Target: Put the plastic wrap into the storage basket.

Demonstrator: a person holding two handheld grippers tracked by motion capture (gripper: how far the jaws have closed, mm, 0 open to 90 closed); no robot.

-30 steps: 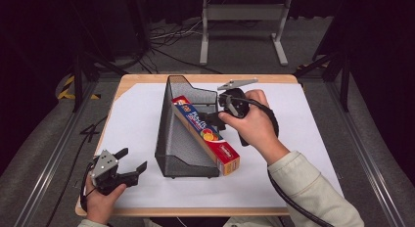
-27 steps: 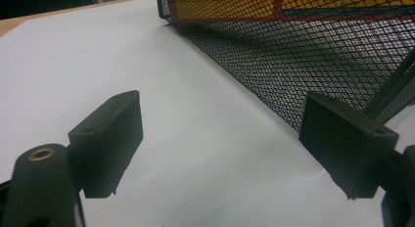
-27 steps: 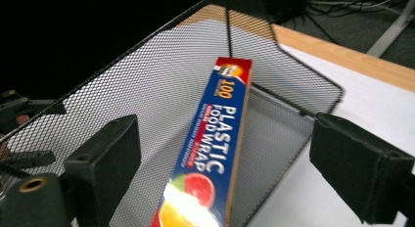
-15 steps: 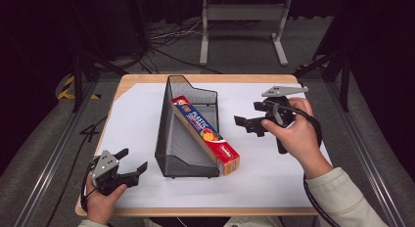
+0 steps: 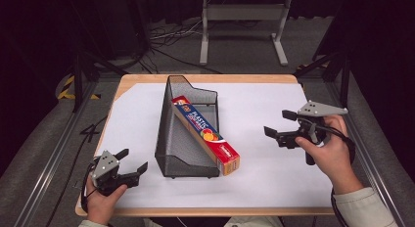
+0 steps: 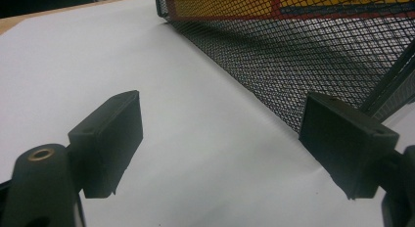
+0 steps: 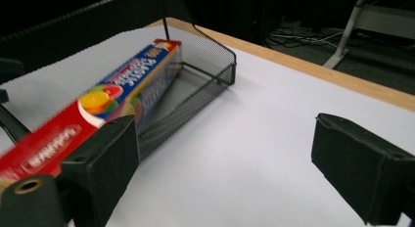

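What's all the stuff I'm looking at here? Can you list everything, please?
Mesh file holder: one, black, lying middle of the table.
Plastic wrap box: one, red, blue and yellow, resting in the holder, one end sticking out toward the person.
Table: one, wooden, white sheet covering its top.
Metal stand: one, grey, on the floor beyond the table.
Cables: several, on the floor behind.
Left claw: black, open, near left corner.
Right claw: black, open, right of the box.
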